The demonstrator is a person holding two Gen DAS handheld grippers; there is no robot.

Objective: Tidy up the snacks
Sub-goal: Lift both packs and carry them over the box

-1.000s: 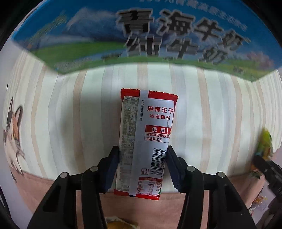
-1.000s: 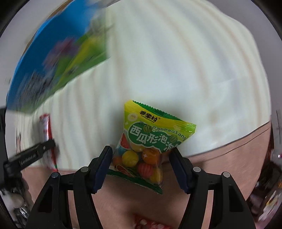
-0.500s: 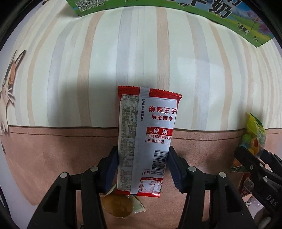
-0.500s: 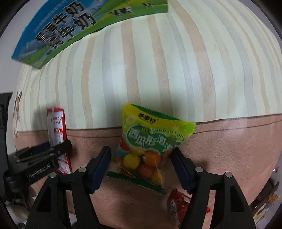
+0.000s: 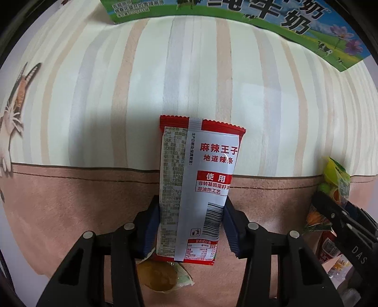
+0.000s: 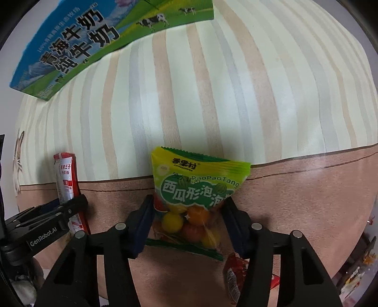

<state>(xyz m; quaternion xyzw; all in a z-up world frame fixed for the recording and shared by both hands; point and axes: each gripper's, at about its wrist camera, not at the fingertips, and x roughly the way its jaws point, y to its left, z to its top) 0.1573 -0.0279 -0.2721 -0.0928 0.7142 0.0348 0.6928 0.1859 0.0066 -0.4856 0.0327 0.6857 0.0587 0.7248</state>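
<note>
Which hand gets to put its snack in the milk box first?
Probably left: the milk box seems nearer ahead of the left gripper, which grips the red spicy strip pack.

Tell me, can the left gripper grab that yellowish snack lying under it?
Probably not right now. The left gripper is shut on the red and white snack packet, so its jaws are full. The yellowish wrapped snack lies just below on the tablecloth, mostly uncovered.

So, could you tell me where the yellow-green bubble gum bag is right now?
The bubble gum bag sits between the closing right gripper pads, over the cloth's pink border, right of the red spicy strip packet.
</note>
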